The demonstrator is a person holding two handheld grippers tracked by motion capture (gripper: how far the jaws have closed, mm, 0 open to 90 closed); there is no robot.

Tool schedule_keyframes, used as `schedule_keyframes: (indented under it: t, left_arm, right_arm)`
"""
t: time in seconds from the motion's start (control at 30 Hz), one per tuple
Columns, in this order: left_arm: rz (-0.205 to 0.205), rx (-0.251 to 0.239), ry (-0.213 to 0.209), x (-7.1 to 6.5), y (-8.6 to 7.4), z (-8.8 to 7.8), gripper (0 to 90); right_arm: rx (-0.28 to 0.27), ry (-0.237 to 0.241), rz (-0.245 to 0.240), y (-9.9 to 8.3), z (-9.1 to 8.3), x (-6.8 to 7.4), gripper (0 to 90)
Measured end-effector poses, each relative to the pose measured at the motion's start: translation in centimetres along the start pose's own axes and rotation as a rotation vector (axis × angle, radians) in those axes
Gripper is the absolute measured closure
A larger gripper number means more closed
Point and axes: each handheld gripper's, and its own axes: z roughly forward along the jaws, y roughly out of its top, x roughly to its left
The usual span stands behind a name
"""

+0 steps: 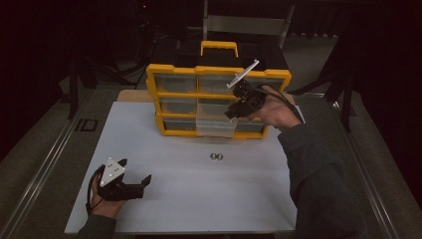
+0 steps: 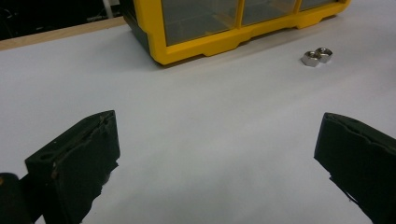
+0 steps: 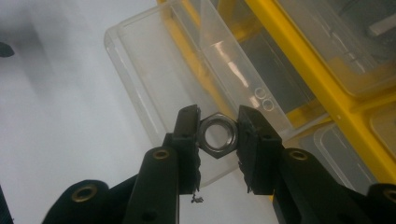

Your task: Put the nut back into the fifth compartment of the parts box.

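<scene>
In the right gripper view the right gripper sits low in the middle of the frame, its two black jaws pressed against opposite sides of a steel hex nut, which it grips with the bore facing the camera; behind the nut, from the upper left of the frame down toward the centre, lies the clear plastic drawer, pulled out from the yellow organiser that runs along the right side; in the high view the right gripper shows right of centre, over the pulled-out drawer at the bottom middle of the organiser, which stands at the upper middle on the white table; two loose nuts lie touching each other on the table just below the drawer, near the frame's centre; the left gripper rests at the lower left of the high view, well apart from the organiser; in the left gripper view its jaws stand wide apart at the lower corners with bare table between them, the pair of nuts at the upper right.
</scene>
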Motion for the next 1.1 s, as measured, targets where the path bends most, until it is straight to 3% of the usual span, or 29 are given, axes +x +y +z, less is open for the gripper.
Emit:
schedule_keyframes:
  t: [0.23, 0.3, 0.4, 0.57, 0.83, 1.1]
  left_arm:
    - [0.0, 0.0, 0.0, 0.0, 0.0, 0.0, 0.6]
    - [0.001, 0.0, 0.0, 0.0, 0.0, 0.0, 0.6]
    - [-0.001, -0.002, 0.0, 0.0, 0.0, 0.0, 0.6]
    - [0.0, -0.001, 0.0, 0.0, 0.0, 0.0, 0.6]
    - [0.001, 0.0, 0.0, 0.0, 0.0, 0.0, 0.6]
    - [0.001, 0.002, 0.0, 0.0, 0.0, 0.0, 0.6]
  right_arm:
    - [-0.002, -0.001, 0.002, 0.1, 0.3, -0.1, 68.5]
    - [-0.013, -0.002, 0.009, 0.2, 0.3, -0.1, 52.1]
    - [-0.034, -0.01, 0.021, 0.0, 0.0, -0.2, 37.0]
    - [-0.042, -0.035, 0.036, -0.9, -0.9, -0.3, 24.7]
    - [-0.058, -0.051, 0.028, -3.5, -1.9, 0.2, 22.0]
    - [-0.034, -0.064, 0.008, -5.7, -0.8, 1.0, 22.9]
